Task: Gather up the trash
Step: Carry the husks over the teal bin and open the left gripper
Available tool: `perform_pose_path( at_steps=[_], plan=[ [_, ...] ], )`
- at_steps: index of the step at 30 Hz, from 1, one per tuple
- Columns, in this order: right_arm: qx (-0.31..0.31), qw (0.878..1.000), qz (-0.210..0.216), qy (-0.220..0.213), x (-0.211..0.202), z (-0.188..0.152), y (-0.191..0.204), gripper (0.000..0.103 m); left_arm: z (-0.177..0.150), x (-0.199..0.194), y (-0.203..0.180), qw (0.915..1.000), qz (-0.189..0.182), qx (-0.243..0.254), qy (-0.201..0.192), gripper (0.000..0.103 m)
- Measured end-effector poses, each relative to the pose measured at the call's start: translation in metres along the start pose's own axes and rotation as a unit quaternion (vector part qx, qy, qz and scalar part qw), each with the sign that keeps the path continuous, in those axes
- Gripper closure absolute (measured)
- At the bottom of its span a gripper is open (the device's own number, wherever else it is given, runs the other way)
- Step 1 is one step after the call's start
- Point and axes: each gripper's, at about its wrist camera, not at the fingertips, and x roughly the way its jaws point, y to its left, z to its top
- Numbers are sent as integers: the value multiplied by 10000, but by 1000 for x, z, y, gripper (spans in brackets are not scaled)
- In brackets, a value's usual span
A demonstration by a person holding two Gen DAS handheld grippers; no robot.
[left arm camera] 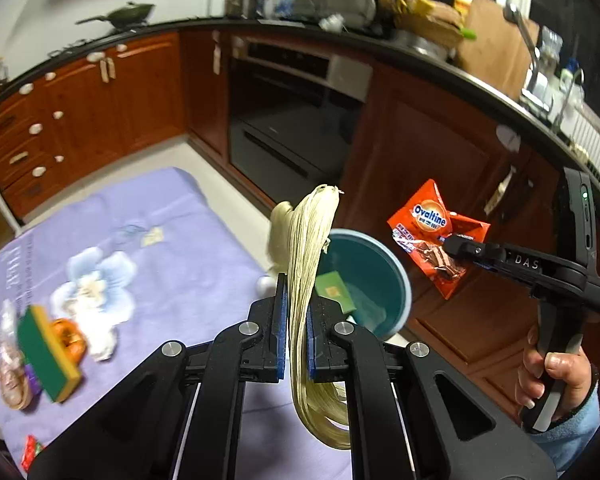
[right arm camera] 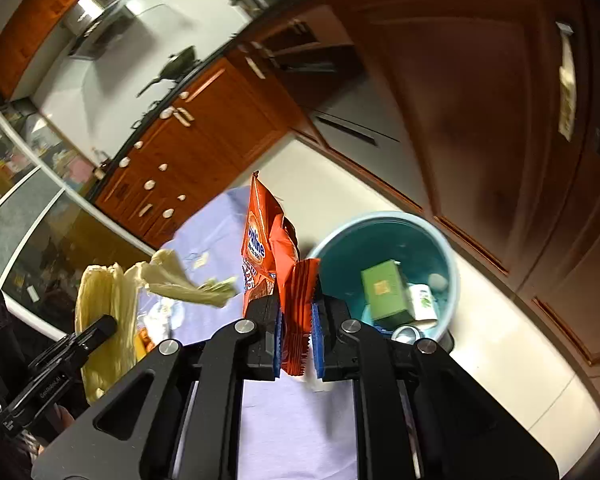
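My left gripper [left arm camera: 296, 320] is shut on a pale yellow corn husk [left arm camera: 312, 248], which stands up between the pads and curls down below them. My right gripper [right arm camera: 296, 320] is shut on an orange Ovaltine wrapper [right arm camera: 272, 248]. In the left wrist view the wrapper [left arm camera: 436, 232] hangs to the right of a blue trash bin [left arm camera: 380, 276] that stands on the floor past the table edge. The bin [right arm camera: 440, 248] holds a green box [right arm camera: 384, 288] and other scraps. In the right wrist view the husk [right arm camera: 108, 308] and left gripper [right arm camera: 96, 330] are at the left.
A lilac flowered tablecloth [left arm camera: 160, 240] covers the table, with a green and yellow sponge [left arm camera: 46, 352], an orange object [left arm camera: 70, 340], white tissue [left arm camera: 100, 312] and a bagged snack [left arm camera: 10, 376] at its left. Wooden cabinets [left arm camera: 100, 112] and an oven [left arm camera: 292, 120] stand behind. A hand [left arm camera: 548, 376] holds the right gripper.
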Motion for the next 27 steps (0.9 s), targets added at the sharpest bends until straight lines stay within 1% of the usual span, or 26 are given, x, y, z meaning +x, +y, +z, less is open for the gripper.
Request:
perform_pose_path(
  at_steps=[7,10,14,16,17,18,21,24,27],
  plan=[
    [237,9992,-266,179,15,12,-38,92,10,64,-36,9986,-182,211,457,95],
    [291,9988,-327,228,19,15,-48,92,12,92,-44,9972,-225,229,682,95],
    [345,9979,-443,333,26,17,-58,92,13,119,-50,9957,-220,233,869,94],
    [367,9974,-484,380,29,18,-62,92,14,132,-52,9947,-212,237,973,91],
    [378,9972,-508,397,31,19,-64,92,15,140,-53,9942,-214,242,1022,83],
    [389,9970,-531,417,33,20,-65,92,15,143,-53,9943,-194,249,1019,71],
    [401,9963,-585,480,40,22,-66,92,15,152,-49,9948,-82,217,994,53],
    [402,9958,-610,554,48,23,-66,92,14,155,-41,9949,-5,137,995,43],
    [396,9952,-619,640,58,24,-66,91,12,156,-29,9947,36,-8,1031,37]
  ],
)
